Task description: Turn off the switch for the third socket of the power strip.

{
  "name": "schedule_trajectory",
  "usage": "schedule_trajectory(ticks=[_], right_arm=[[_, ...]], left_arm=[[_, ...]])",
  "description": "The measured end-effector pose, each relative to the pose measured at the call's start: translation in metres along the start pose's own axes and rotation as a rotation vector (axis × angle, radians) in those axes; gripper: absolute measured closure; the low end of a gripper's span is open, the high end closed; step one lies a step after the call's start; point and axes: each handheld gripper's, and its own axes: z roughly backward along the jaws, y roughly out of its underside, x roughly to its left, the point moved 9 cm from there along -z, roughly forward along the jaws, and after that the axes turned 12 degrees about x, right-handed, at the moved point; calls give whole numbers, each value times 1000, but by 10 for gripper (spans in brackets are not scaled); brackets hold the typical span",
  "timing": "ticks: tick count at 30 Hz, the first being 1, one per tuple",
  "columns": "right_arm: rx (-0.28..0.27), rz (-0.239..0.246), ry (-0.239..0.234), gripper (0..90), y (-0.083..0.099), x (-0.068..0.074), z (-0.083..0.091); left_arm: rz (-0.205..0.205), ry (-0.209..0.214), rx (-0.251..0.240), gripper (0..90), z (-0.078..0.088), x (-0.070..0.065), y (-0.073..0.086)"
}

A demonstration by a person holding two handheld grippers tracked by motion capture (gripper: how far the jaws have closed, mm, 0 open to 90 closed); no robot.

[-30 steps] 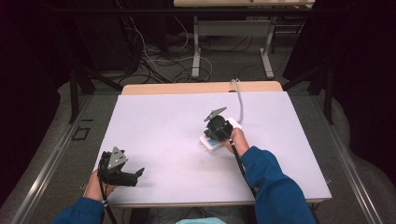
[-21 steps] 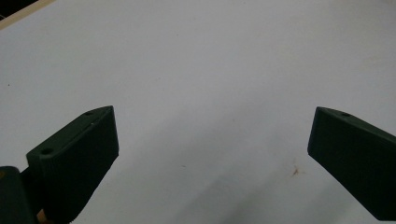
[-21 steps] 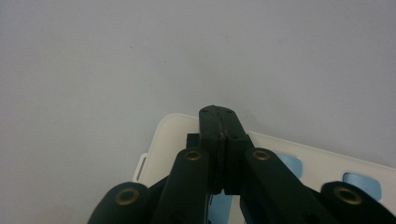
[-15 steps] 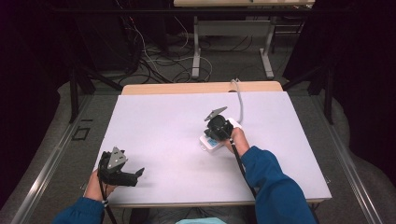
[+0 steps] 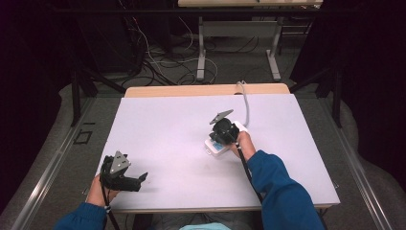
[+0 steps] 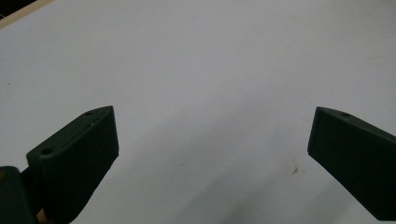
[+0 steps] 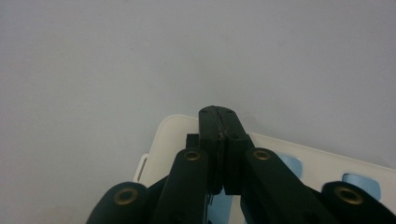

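No brand, label or writing can be read anywhere in these pictures. The one thing on the tabletop [image 5: 167, 124] is a white power strip [image 5: 216, 145], a flat rounded plastic block with pale blue socket openings, seen best in the right gripper view, where its rounded corner and a small side tab sit at the lower middle of the frame. In the high view it lies right of the centre of the frame, and its white cable [image 5: 246, 103] runs from it toward the upper edge of the tabletop, which is pale lilac-white with a wooden strip along the far side.

The right claw [image 5: 221, 136] hovers directly over the power strip [image 7: 322, 163]; in the right gripper view [image 7: 219, 122] its jaws are clenched together with nothing visible between them, their tip over the strip's near corner. Whether they touch the plastic cannot be told.

The left claw [image 5: 142, 178] sits at the lower left of the high view, held low over bare tabletop, well apart from the strip. In the left gripper view [image 6: 212, 135] its jaws stand wide and released, with only the surface [image 6: 210, 70] and a small brownish mark [image 6: 294, 171] between them
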Motion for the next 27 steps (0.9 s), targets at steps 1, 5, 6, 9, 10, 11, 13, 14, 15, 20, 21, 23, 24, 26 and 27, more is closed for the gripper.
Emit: schedule_trajectory(ticks=[1,5,6,9,10,11,13,14,15,20,21,23,24,26,27], right_arm=[[-9,3,-1,893,-1,1,1],[-43,13,14,838,-4,2,9],[-61,13,18,804,-5,2,10],[-59,6,10,683,-5,3,14],[-70,15,6,620,-6,3,15],[-51,6,-8,581,-4,4,17],[-72,9,-15,513,-5,4,19],[-68,16,-36,464,-4,6,21],[-78,17,-38,435,-5,6,22],[-96,33,-53,236,-5,8,32],[-108,30,-45,202,-5,8,33],[-114,33,-59,161,-5,9,36],[-112,33,-53,150,-4,8,37],[-113,31,-39,133,-3,7,40],[-113,36,-46,109,-2,7,41]], left_arm=[[-1,-1,1,17,0,0,0],[-2,1,-1,17,0,0,0],[-2,1,1,17,0,0,0],[3,1,1,17,0,0,0],[4,-2,-3,17,-1,0,0],[2,2,1,17,0,0,0],[1,3,1,17,0,0,0],[4,3,0,17,0,0,0],[2,2,0,17,0,0,0],[2,3,-1,18,0,0,0],[3,1,-1,18,0,0,0],[7,2,-3,17,0,0,0],[3,-6,-9,17,0,1,-1],[2,-10,-9,17,0,2,-1],[1,-11,-9,17,0,2,-1]])
